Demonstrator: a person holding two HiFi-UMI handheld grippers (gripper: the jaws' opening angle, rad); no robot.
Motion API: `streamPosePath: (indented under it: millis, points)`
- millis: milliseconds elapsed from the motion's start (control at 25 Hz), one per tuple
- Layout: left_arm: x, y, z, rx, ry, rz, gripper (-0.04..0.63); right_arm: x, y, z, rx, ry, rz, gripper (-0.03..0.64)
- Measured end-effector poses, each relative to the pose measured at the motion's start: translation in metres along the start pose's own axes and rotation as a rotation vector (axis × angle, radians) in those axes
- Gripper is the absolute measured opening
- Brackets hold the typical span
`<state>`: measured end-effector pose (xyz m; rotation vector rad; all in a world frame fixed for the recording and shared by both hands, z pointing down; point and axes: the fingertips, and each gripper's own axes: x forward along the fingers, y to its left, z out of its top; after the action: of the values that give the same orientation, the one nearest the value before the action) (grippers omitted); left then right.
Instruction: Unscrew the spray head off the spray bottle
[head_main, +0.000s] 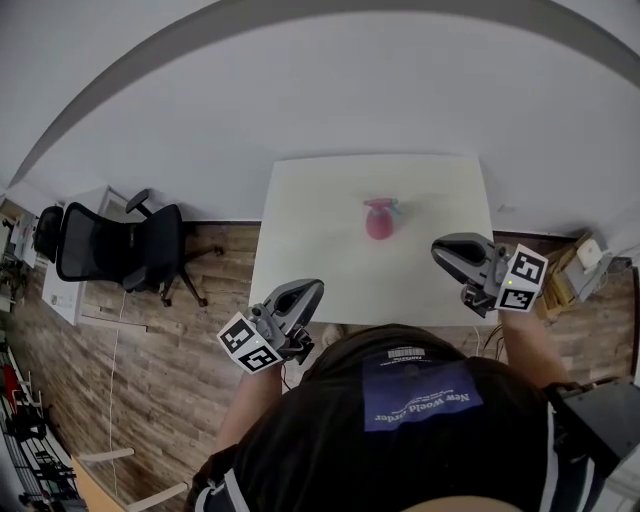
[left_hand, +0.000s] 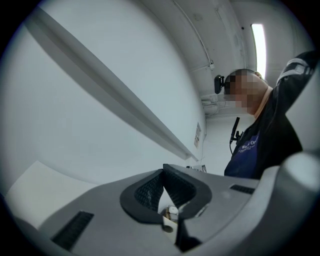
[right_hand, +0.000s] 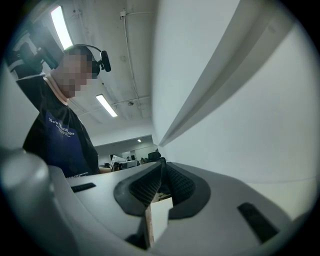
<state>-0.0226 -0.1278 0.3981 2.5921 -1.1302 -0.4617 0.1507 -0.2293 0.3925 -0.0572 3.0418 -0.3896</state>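
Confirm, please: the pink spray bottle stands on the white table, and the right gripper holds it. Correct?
No. The pink spray bottle stands on the white table, but the right gripper holds nothing; the head view shows it apart from the bottle, shut.

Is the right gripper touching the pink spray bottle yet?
Apart. The head view shows a strip of bare table between the right gripper and the spray bottle.

Small pink spray bottle (head_main: 379, 222), its spray head (head_main: 384, 205) too small to make out, white rectangular surface (head_main: 320, 230) with near edge partly hidden behind the person's black shirt (head_main: 330, 440), brown cardboard-coloured thing (head_main: 562, 283) on the wooden floor (head_main: 180, 350) partly hidden behind the right gripper (head_main: 445, 250), unidentifiable
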Motion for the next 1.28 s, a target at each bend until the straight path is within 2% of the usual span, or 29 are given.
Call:
streamPosePath:
  millis: [200,320,480,600,720,880,1000,1280]
  points:
    - [0.008,0.032,0.007,-0.019,0.008,-0.075,0.003,0.014,-0.013,-0.001,-0.009,0.008,-0.061,0.000]
    - [0.013,0.053,0.013,-0.029,0.013,-0.139,0.003,0.023,-0.019,0.004,-0.024,0.006,-0.116,0.041]
    - [0.011,0.091,0.039,-0.032,0.018,-0.216,0.003,0.055,-0.029,0.012,-0.048,0.016,-0.192,0.056]
    - [-0.002,0.130,0.058,-0.049,0.019,-0.245,0.003,0.090,-0.043,0.015,-0.061,0.045,-0.242,0.085]
    - [-0.015,0.157,0.061,-0.066,0.038,-0.260,0.003,0.112,-0.050,0.013,-0.066,0.072,-0.281,0.117]
    - [-0.024,0.180,0.058,-0.069,0.063,-0.266,0.005,0.127,-0.059,0.010,-0.058,0.092,-0.324,0.132]
    - [-0.021,0.184,0.053,-0.069,0.064,-0.251,0.005,0.128,-0.064,0.002,-0.060,0.137,-0.318,0.132]
    - [0.014,0.175,0.043,-0.040,0.046,-0.120,0.005,0.107,-0.102,-0.007,-0.131,0.293,-0.228,0.132]
